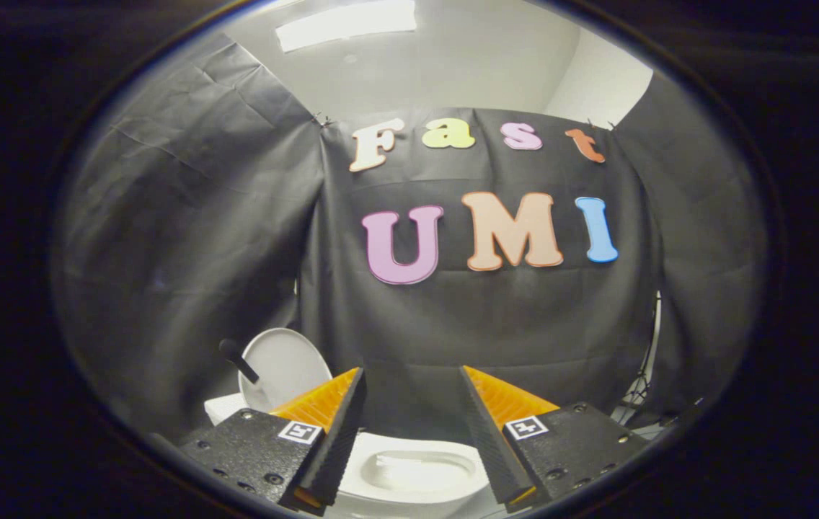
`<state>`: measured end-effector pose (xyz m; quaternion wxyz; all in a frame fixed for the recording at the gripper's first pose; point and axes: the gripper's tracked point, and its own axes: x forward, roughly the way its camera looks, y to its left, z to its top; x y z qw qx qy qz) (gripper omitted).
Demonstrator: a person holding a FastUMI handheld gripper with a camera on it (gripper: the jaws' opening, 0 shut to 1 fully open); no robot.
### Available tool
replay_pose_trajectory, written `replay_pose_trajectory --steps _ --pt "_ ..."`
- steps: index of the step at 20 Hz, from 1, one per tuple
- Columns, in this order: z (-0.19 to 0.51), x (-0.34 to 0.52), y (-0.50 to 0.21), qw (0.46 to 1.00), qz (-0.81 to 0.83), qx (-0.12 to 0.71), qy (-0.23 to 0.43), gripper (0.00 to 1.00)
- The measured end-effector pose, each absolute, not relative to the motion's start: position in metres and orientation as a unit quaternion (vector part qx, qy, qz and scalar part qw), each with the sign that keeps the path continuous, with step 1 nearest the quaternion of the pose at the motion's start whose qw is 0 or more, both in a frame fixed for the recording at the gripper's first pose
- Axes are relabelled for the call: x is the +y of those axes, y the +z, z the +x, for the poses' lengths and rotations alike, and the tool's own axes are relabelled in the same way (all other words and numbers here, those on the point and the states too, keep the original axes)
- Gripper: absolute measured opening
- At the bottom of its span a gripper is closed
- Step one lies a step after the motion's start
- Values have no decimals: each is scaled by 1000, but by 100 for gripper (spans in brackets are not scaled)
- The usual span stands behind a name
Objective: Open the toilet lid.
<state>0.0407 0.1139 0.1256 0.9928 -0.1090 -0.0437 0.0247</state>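
Observation:
A white toilet bowl (417, 472) lies low between my two fingers, its seat and inner basin exposed. The round white lid (287, 364) stands raised and tilted just past my left finger, beside the black cloth wall. A short black handle (238, 359) juts from the lid's left edge. Below the lid a white block (220, 408) shows, probably the tank. My gripper (411, 371) is open, its orange-faced black fingers (341, 425) spread wide above the bowl with nothing between them and touching nothing.
Black cloth walls close in behind and on both sides of the toilet. Some cables (642, 389) hang at the right edge of the back cloth. A ceiling light (346, 25) glows overhead.

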Motion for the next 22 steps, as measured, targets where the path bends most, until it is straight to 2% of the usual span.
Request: replay_pose_trajectory --steps 12,14,22 --pt "22 51 42 999 -27 -1 -32 78" --pt "18 50 42 999 -14 -3 -32 81" --pt "16 47 42 999 8 -15 -34 81"
